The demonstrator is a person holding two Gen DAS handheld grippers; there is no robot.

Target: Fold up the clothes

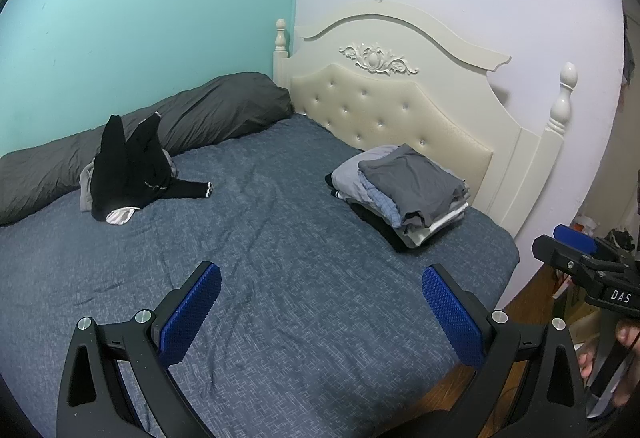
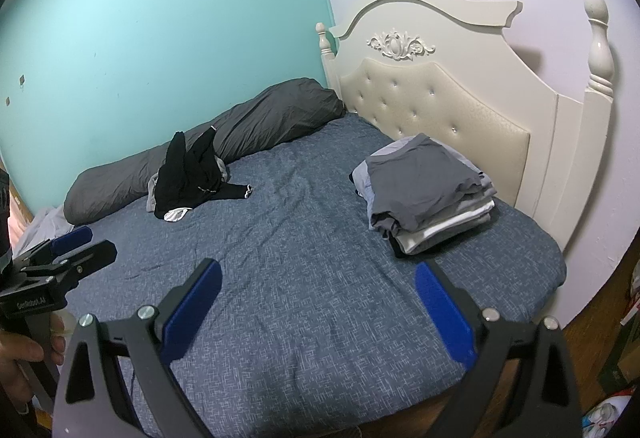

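A heap of unfolded clothes, mostly black with a white piece under it, lies at the far left of the bed against a long grey pillow. A stack of folded clothes, grey on top, sits at the right by the headboard. My left gripper hangs open above the bedspread, nothing between its blue pads. My right gripper is open too, over the bed's near part, empty. Each gripper shows at the edge of the other's view: the right gripper and the left gripper.
The blue patterned bedspread is bare between heap and stack. A long grey pillow lies along the turquoise wall. A cream tufted headboard stands at the right. Wooden floor and clutter lie right of the bed.
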